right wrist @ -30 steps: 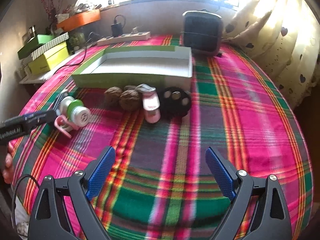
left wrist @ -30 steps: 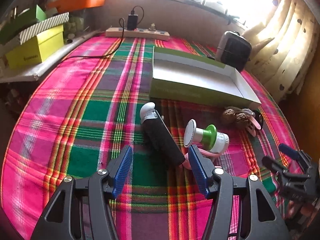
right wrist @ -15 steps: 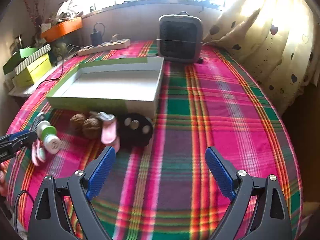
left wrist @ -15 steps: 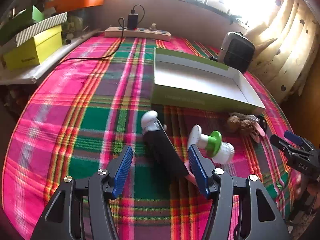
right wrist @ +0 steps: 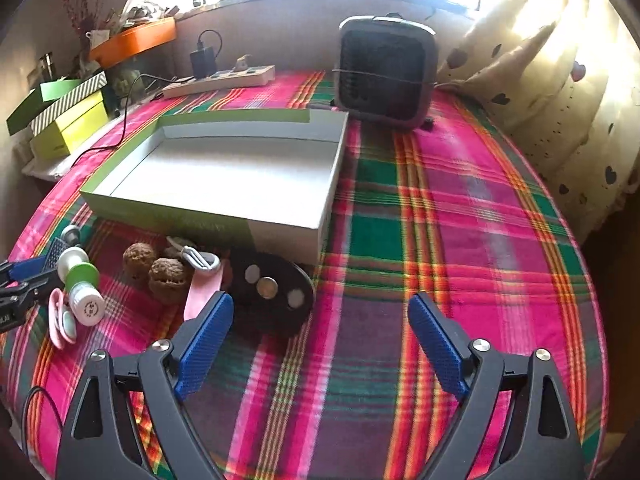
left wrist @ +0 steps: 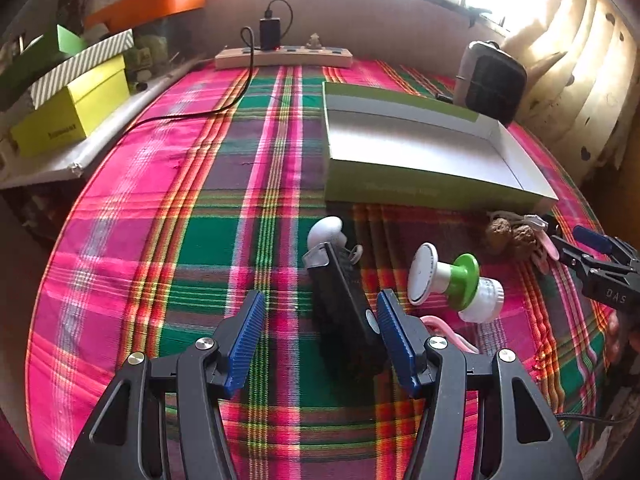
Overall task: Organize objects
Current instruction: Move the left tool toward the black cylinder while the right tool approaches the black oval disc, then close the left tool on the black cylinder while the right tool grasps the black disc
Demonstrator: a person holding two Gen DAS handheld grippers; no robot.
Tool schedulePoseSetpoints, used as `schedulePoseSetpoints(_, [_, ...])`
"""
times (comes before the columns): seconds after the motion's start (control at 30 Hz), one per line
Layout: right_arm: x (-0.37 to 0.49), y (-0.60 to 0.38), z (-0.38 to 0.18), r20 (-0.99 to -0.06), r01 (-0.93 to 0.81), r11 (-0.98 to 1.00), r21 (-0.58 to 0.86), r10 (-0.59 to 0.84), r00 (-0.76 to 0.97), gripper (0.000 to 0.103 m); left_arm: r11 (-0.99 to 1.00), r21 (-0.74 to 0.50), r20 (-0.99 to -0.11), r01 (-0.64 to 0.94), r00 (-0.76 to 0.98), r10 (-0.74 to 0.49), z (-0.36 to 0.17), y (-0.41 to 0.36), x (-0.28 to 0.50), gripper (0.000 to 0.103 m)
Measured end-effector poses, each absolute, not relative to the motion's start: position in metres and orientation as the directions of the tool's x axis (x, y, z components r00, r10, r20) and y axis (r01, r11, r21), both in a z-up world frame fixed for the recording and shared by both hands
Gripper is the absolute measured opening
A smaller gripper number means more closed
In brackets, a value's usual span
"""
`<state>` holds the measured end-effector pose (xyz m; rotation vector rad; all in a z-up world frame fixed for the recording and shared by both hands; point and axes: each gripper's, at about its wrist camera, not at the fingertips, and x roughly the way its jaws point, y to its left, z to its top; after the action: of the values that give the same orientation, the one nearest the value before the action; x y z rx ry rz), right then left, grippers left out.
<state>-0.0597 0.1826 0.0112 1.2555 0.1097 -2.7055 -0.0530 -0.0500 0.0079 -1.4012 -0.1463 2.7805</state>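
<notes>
Plaid cloth (left wrist: 180, 240) bears shallow, white-lined green box (left wrist: 420, 148).

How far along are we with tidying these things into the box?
Nothing looks done: the green box holds nothing. In hand: the left gripper is open around the black device, not clamped; the right gripper, empty, jaws closing, sits near the black disc. Left on the cloth: walnuts, pink clip, green-collared bottle.
</notes>
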Motion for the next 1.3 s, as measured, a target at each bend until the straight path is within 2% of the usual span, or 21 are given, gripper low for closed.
schedulePoseSetpoints(0.27, [-0.069,0.176,0.007,-0.786,0.202,-0.979,0.013,-0.135,-0.604,0.076,-0.998,-0.062,-0.804,0.02,-0.593,0.038,0.007,-0.051,-0.057,0.057])
schedulePoseSetpoints(0.63, [-0.071,0.172,0.008,-0.783,0.217,-0.976,0.02,-0.15,-0.603,0.054,-0.998,-0.067,-0.799,0.019,-0.6,0.042,0.006,-0.052,-0.057,0.057])
schedulePoseSetpoints(0.9, [-0.064,0.175,0.009,-0.78,0.191,-0.981,0.044,-0.153,-0.607,0.053,-0.998,-0.064,-0.795,0.015,-0.605,0.042,0.007,-0.052,-0.058,0.055])
schedulePoseSetpoints(1.03, [-0.06,0.174,0.009,-0.781,0.177,-0.983,0.041,-0.142,-0.608,0.052,-0.999,-0.045,-0.792,0.013,-0.609,0.027,0.007,-0.051,-0.059,0.049])
schedulePoseSetpoints(1.07, [-0.059,0.174,0.009,-0.781,0.175,-0.984,0.041,-0.141,-0.608,0.051,-0.999,-0.04,-0.792,0.011,-0.61,0.025,0.007,-0.05,-0.06,0.048])
schedulePoseSetpoints(1.13, [-0.058,0.175,0.009,-0.781,0.167,-0.985,0.036,-0.132,-0.61,0.043,-0.999,-0.034,-0.793,0.007,-0.609,0.023,0.007,-0.049,-0.06,0.044])
schedulePoseSetpoints(1.3, [-0.054,0.177,0.01,-0.779,0.154,-0.987,0.05,-0.135,-0.612,0.04,-1.0,-0.013,-0.789,-0.006,-0.614,0.014,0.006,-0.046,-0.058,0.04])
